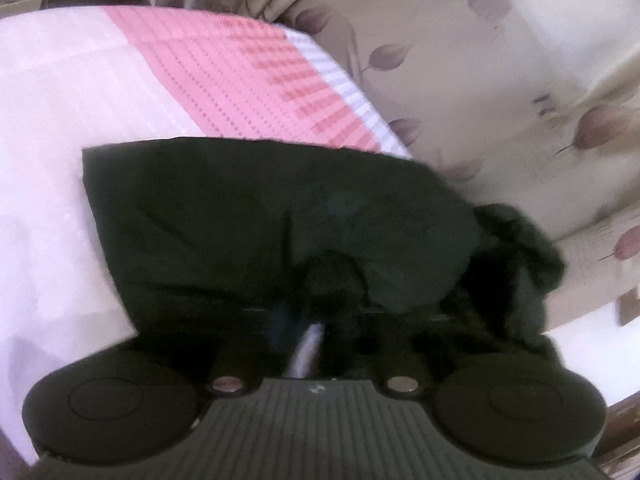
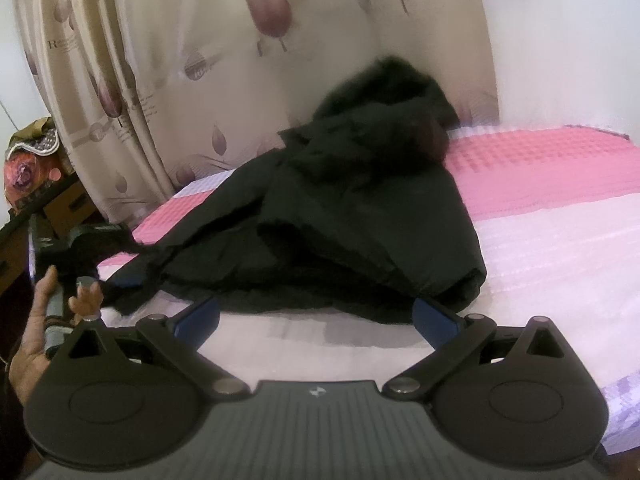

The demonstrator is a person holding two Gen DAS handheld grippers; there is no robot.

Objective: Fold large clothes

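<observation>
The black hooded coat (image 2: pixel 360 216) lies bunched on the bed (image 2: pixel 560 240), its fur-trimmed hood (image 2: pixel 392 92) against the curtain (image 2: pixel 120 60). The left tongs (image 1: pixel 316 320) look clamped on a dark edge of it; the right tongs (image 2: pixel 316 316) stand apart, just short of the near hem. Best to keep the left grip firm and draw that edge across evenly, while the right pins the hem so the bulky fabric doesn't slide.

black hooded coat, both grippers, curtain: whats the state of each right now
black padded coat with fur-trimmed hood: lying on the bed, partly folded, one edge pulled sideways
left gripper: shut on the coat
right gripper: open, holding nothing, just short of the coat's near edge
beige leaf-print curtain: drawn, hanging behind the bed
</observation>
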